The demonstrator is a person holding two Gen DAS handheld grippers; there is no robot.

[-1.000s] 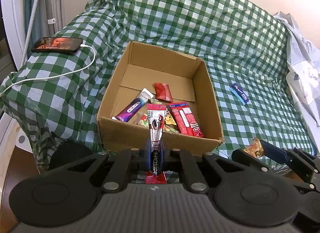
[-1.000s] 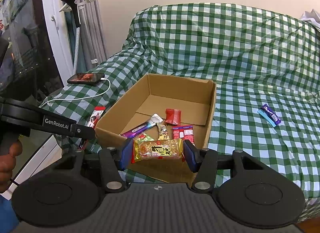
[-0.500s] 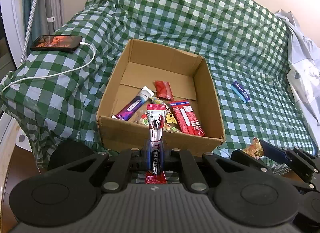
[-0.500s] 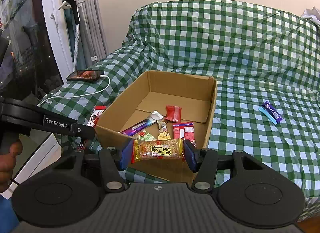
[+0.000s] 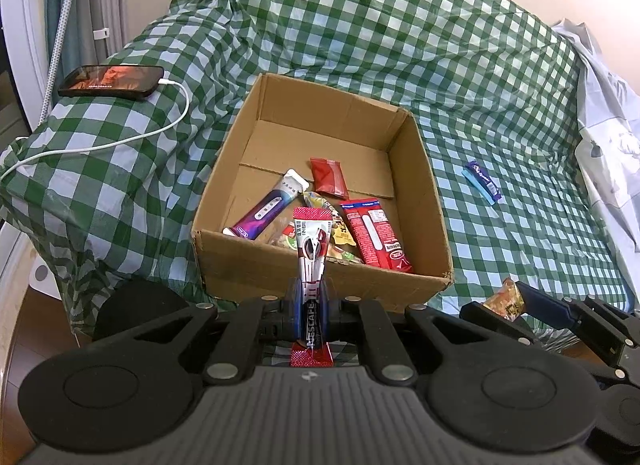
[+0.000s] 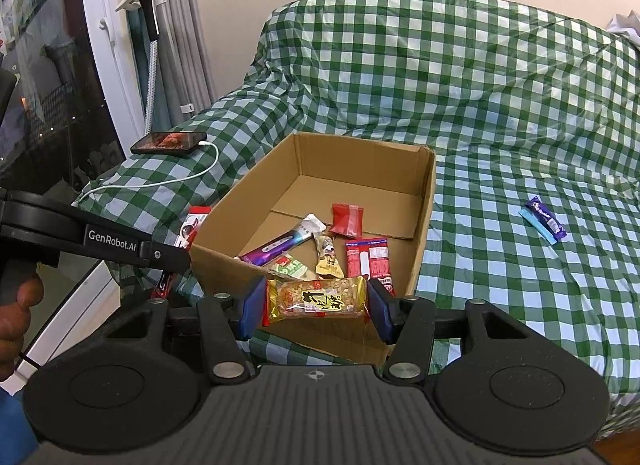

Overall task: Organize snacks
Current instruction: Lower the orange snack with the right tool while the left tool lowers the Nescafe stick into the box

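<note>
An open cardboard box (image 5: 248,269) (image 6: 426,225) sits on the green checked cover and holds several snack packets. My left gripper (image 5: 311,303) is shut on a red and white Nescafe stick (image 5: 312,249), which stands upright just before the box's near wall. My right gripper (image 6: 316,305) is shut on a golden peanut bar (image 6: 316,299), held crosswise in front of the box's near corner. The bar (image 5: 506,299) also shows at the lower right of the left wrist view. A blue and purple bar (image 5: 482,181) (image 6: 544,219) lies loose on the cover right of the box.
A phone (image 5: 112,81) (image 6: 170,143) on a white cable (image 5: 120,141) rests on the left arm of the covered sofa. Light cloth (image 5: 608,137) is piled at the far right. A person's hand (image 6: 16,317) grips the left tool's handle. Curtain and a stand (image 6: 150,45) rise at the left.
Both views have crept slightly nearer the box. Both grips are unchanged.
</note>
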